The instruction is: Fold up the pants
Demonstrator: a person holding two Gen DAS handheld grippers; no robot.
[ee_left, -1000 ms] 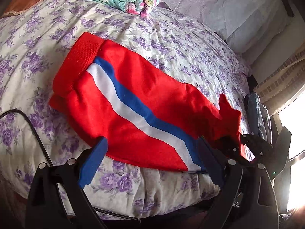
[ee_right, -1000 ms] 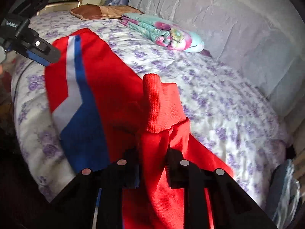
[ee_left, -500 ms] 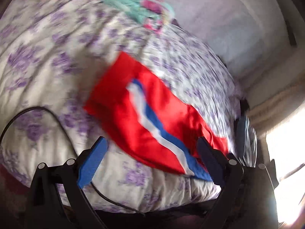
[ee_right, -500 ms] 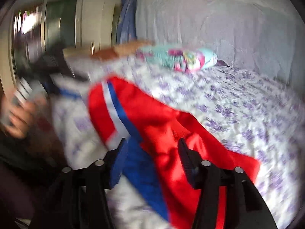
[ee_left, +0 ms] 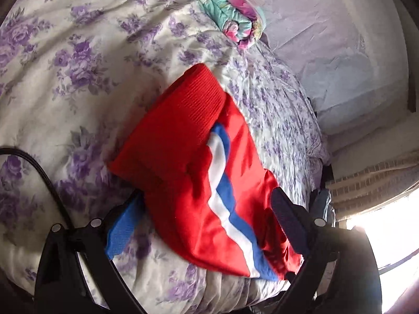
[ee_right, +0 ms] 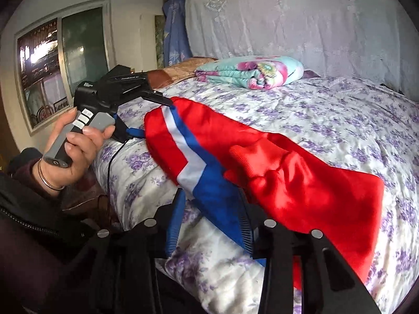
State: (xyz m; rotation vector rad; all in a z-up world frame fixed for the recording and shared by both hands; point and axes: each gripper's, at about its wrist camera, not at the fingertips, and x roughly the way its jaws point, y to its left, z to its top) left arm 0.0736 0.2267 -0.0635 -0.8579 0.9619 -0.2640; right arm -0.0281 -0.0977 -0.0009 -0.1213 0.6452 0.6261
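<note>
Only the right view shows the hand point(ee_right: 76, 146); both claws gape around pants point(ee_left: 199, 178).

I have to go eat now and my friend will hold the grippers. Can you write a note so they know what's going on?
Left gripper: fingers wide open around the red pants' waistband end, not pinching.
Right gripper: fingers closing over the blue stripe at the bed edge; no grip seen yet.
Pants: lying on the floral bedspread, partly folded, one ribbed cuff flipped onto the middle, cloth lumpy.
Folded quilt sits near the headboard, out of the way.
Left to do: smooth it, fold again into a neat stack.
</note>
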